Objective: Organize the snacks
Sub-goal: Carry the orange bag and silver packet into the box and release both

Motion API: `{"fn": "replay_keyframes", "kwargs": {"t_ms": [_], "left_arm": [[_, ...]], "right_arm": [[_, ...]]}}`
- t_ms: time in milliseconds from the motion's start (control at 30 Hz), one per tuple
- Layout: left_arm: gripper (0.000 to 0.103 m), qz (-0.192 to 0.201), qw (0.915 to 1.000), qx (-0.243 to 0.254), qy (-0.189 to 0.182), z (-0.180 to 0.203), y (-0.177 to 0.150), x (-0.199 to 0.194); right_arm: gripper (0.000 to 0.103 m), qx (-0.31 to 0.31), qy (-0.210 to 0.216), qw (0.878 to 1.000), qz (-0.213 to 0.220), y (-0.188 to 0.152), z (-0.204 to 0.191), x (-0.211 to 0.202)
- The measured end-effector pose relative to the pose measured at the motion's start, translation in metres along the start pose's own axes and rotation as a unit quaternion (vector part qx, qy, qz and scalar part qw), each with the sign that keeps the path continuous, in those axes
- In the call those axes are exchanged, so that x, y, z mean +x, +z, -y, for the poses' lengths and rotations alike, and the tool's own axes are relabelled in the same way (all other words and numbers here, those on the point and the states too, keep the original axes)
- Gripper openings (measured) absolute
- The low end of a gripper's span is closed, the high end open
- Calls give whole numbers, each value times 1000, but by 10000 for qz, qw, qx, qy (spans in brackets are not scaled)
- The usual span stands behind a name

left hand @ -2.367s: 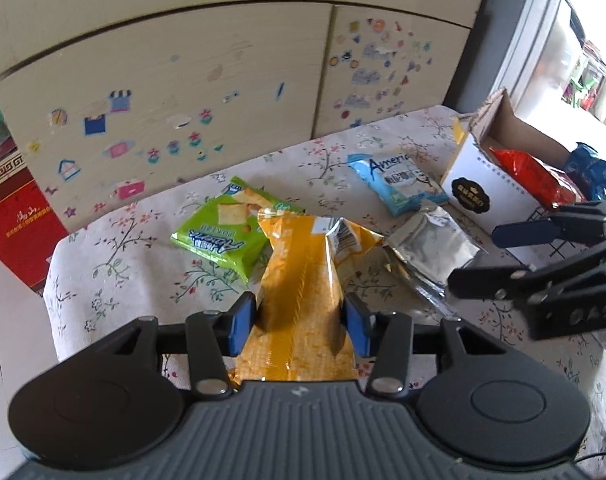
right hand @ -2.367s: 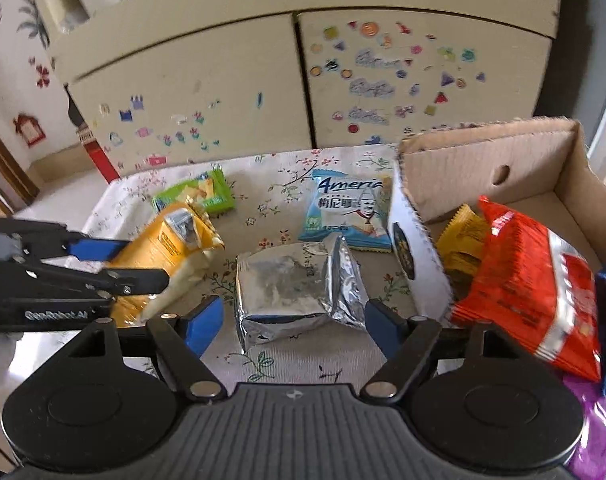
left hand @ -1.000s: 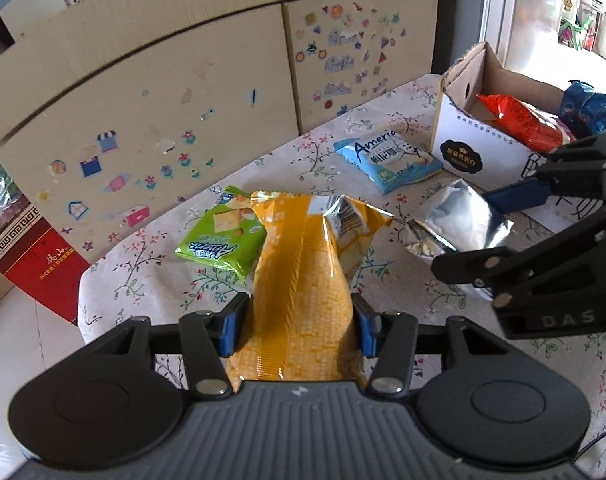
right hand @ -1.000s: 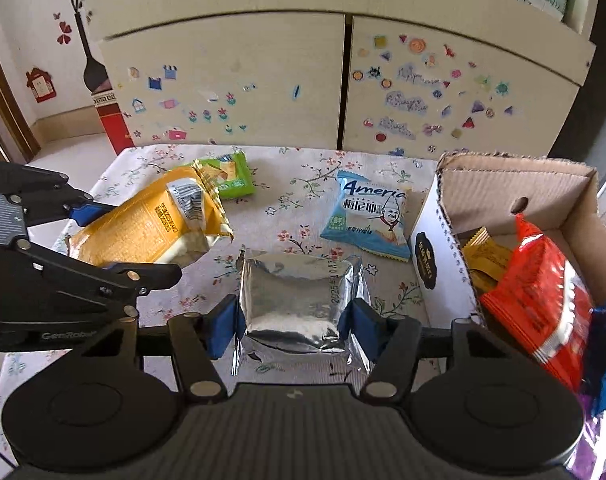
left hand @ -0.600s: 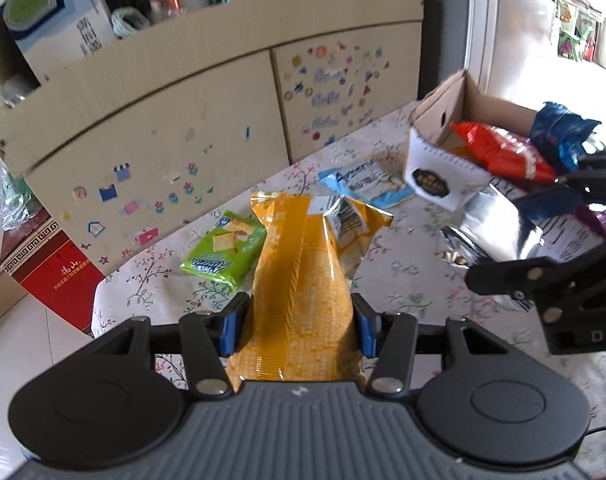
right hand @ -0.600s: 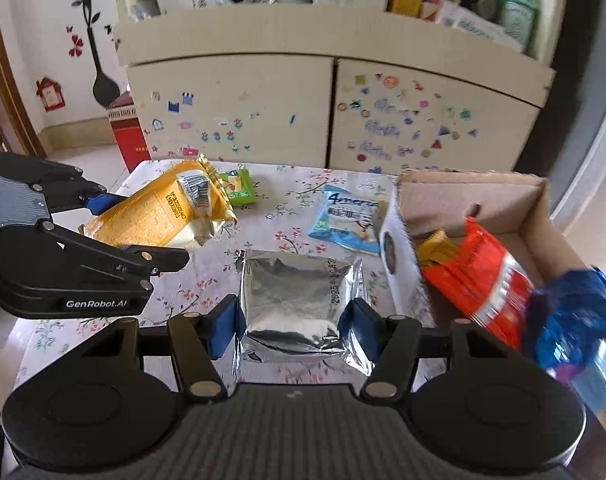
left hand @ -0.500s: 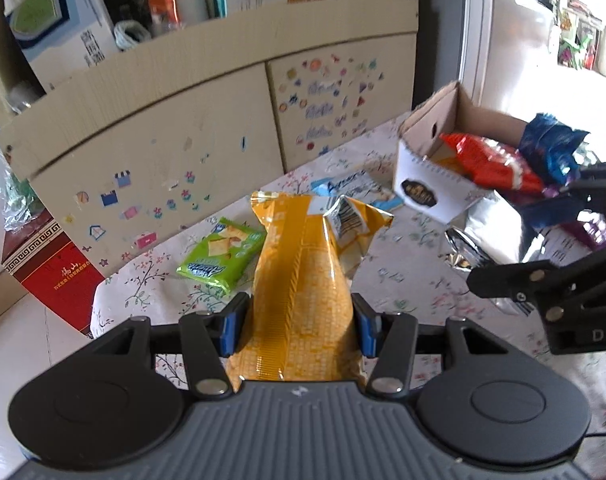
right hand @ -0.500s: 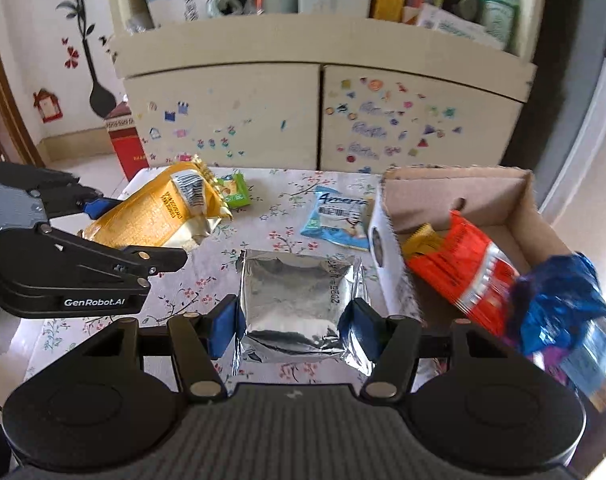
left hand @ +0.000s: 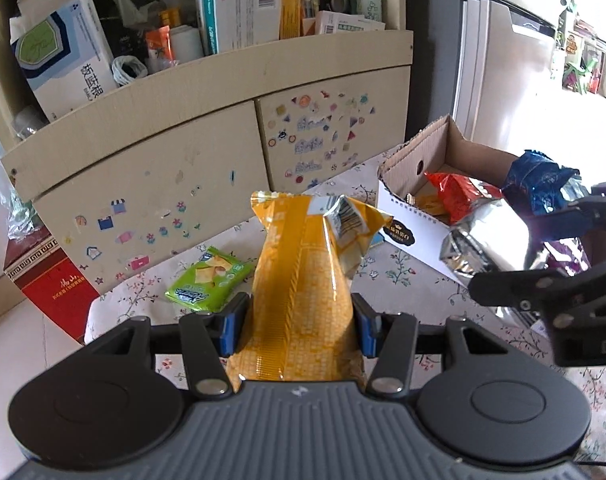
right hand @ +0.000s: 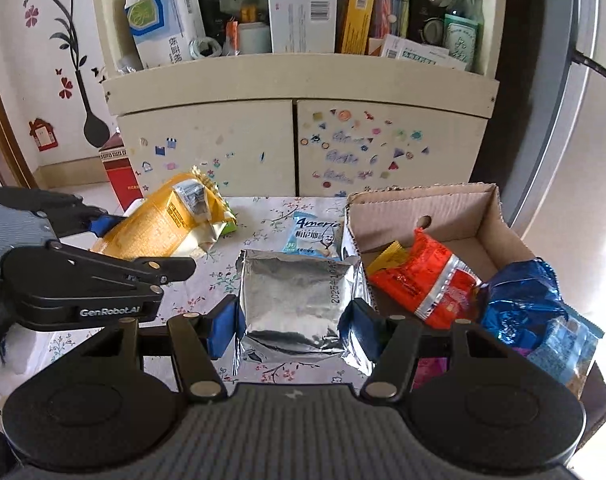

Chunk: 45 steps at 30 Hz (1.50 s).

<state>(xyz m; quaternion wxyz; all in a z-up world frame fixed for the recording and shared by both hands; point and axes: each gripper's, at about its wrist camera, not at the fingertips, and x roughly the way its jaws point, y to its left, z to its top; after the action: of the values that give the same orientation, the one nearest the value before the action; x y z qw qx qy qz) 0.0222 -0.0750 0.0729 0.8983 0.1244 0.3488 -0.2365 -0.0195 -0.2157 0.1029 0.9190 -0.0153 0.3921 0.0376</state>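
Observation:
My left gripper point(left hand: 299, 322) is shut on a yellow snack bag point(left hand: 303, 288) and holds it up above the table; the bag also shows in the right wrist view point(right hand: 163, 222). My right gripper point(right hand: 295, 326) is shut on a silver foil packet point(right hand: 295, 300), lifted just left of the cardboard box point(right hand: 455, 204); the packet shows in the left wrist view point(left hand: 487, 240). The box point(left hand: 431, 152) holds a red bag point(right hand: 419, 280), a small yellow pack point(right hand: 387, 260) and a blue bag point(right hand: 519, 300). A green cracker pack point(left hand: 207, 280) and a light blue packet point(right hand: 315, 236) lie on the floral tablecloth point(right hand: 263, 216).
A beige cabinet point(right hand: 295, 140) with stickers stands right behind the table, its shelf crowded with boxes and bottles. A red carton point(left hand: 51, 280) stands on the floor at the left. The table's left edge point(left hand: 91, 320) drops to the floor.
Both grippers have risen with their bags, so the table looks farther below. The right gripper closed on the silver packet and lifted it beside the box. The left kept hold of the yellow bag.

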Motion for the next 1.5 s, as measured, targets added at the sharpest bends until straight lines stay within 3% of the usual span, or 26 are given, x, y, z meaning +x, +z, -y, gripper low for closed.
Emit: {"fn": "replay_keyframes", "kwargs": {"t_ms": [433,767,1100,1500], "left_arm": [[53,198,9996,-79,-211,31,19,6],[53,303,9981,-133,-525,59,39,17],[53,397,9954,-225,-838,83,56,30],[52,506,9932,-136,-1036,116,81,58]], "right_arm": [[67,531,-342,9974,361,1,46,-34],[67,1258,-835,9865,630,-4,99,-58],[67,1973,-1029,9731,592,-10,131,-66],[67,2450,-1145,9619,406,-20,142,-66]]}}
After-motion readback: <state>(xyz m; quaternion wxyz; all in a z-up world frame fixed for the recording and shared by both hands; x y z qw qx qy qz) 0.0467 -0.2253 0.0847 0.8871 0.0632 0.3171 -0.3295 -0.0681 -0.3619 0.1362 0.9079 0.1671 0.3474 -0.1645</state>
